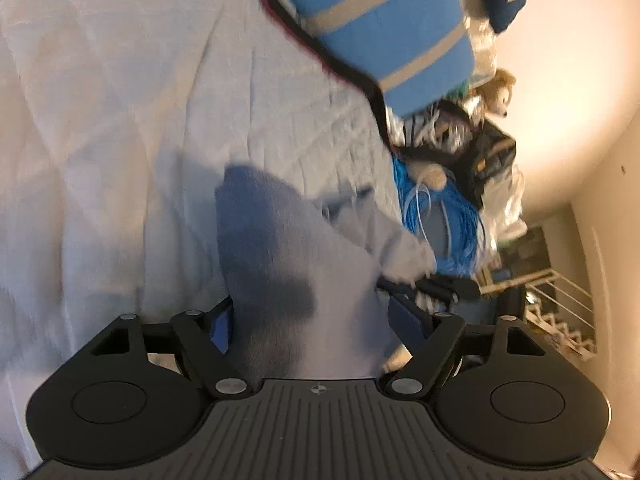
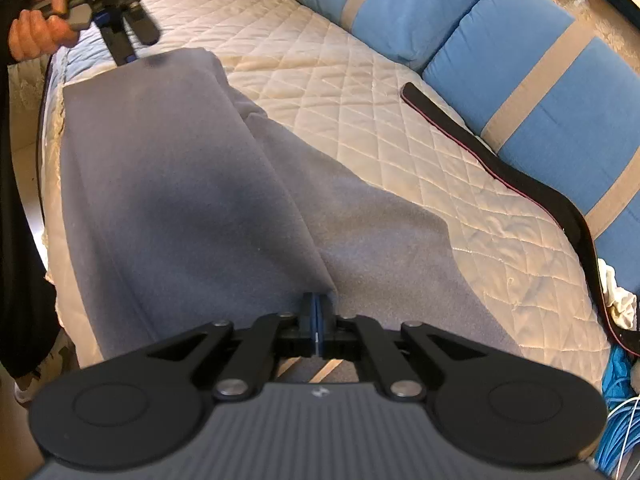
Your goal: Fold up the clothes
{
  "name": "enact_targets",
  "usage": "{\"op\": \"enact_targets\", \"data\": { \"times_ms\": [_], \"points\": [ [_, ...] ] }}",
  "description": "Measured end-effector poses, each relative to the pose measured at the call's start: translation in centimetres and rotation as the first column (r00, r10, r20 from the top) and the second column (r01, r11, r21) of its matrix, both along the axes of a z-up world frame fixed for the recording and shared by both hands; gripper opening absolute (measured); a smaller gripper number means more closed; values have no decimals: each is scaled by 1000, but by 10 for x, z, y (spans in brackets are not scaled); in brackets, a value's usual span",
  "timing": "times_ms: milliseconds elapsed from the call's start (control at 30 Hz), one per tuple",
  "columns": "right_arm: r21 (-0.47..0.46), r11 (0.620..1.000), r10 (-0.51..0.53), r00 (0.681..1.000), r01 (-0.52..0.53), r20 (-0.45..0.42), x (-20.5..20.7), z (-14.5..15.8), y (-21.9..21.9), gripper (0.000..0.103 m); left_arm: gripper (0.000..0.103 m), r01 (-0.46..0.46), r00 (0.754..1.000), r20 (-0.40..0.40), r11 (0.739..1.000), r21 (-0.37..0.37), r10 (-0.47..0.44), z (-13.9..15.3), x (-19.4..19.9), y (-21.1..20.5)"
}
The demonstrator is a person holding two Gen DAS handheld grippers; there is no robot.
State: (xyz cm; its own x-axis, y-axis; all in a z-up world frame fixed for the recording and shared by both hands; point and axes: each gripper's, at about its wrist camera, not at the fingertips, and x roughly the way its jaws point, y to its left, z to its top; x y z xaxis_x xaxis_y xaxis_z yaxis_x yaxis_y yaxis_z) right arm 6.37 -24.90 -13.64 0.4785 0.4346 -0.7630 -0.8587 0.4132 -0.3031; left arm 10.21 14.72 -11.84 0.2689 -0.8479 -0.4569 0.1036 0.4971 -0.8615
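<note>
The left wrist view is smeared and tilted, so the clutter at 3 o'clock there is hard to read beyond a coil of blue cable (image 1: 444,216) and a plush toy (image 1: 498,90). The near end of the grey cloth (image 2: 180,184) is cut off behind the right gripper's body, and its left edge drops out of sight over the side of the quilted bed cover (image 2: 340,92).

The cloth lies with its long axis running from 6 o'clock toward 11 o'clock in the right wrist view, one layer folded over another along a crease that follows that line.

The right gripper (image 2: 316,312) has its jaws pinched together on the cloth's near edge at the crease. The left gripper (image 1: 316,320), carried by a hand (image 2: 38,28) at 11 o'clock, stands with its jaws spread; the cloth's far end passes between them, and whether the pads press on it cannot be told.

A black belt (image 2: 500,164) lies along the striped blue cushions (image 2: 540,92) at 2 o'clock.
</note>
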Motion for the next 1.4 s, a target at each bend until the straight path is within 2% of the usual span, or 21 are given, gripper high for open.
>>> {"op": "enact_targets", "data": {
  "times_ms": [67,133,167,200,300,367,500,567,633,700,767,867,967,1067,1167,1200,1300,1400],
  "points": [
    [0,1000,1,1000,-1,2,0,0,0,17,75,32,999,-25,999,-9,-32,-1,-4,0],
    [-1,1000,2,1000,-2,3,0,0,0,18,67,23,999,-42,1000,-13,-24,-3,-6,0],
    [-1,1000,2,1000,-2,4,-1,-1,0,18,46,13,998,-55,1000,-18,-14,-5,-7,1],
    [-1,1000,3,1000,-3,5,-1,-1,0,18,20,-4,998,-69,1000,-16,2,-8,-7,1],
    [-2,1000,5,1000,-5,8,-1,-1,0,18,15,-45,996,-71,999,26,47,-9,-10,0],
    [-3,1000,7,1000,-7,12,-2,-1,0,19,13,-54,998,-40,994,94,58,1,-13,-4],
    [-5,1000,15,1000,-15,21,-3,-1,1,19,12,-68,998,26,968,241,64,23,-16,-11],
    [22,1000,13,1000,-13,1,-2,4,-2,21,11,-68,998,39,953,295,59,31,-16,-10],
    [71,997,6,999,-3,-44,1,11,-6,28,11,-69,997,48,940,334,56,37,-15,-4],
    [136,991,-1,996,13,-91,4,19,-12,46,11,-89,996,51,924,371,75,43,-14,7],
    [190,982,-1,995,21,-104,3,26,-17,53,11,-114,993,57,907,404,99,51,-15,25],
    [246,969,19,992,13,-128,1,34,-20,55,11,-127,992,64,880,458,110,66,-18,54],
    [257,966,35,994,-8,-101,-5,38,-17,58,11,-150,989,67,833,532,134,85,-25,91],
    [273,962,51,994,-23,-96,-8,41,-16,62,11,-178,983,71,766,618,171,111,-34,136],
    [294,955,59,993,-26,-103,-9,45,-17,67,11,-216,972,98,652,727,212,143,-43,173],
    [301,953,55,992,-19,-112,-8,45,-17,69,11,-234,966,107,628,742,234,155,-45,181],
    [312,950,38,992,1,-118,-9,47,-12,71,11,-293,947,143,589,753,289,188,-53,188],
    [323,946,6,994,30,-108,-12,52,-5,79,11,-312,947,185,601,736,264,217,-61,161]
  ]
}}
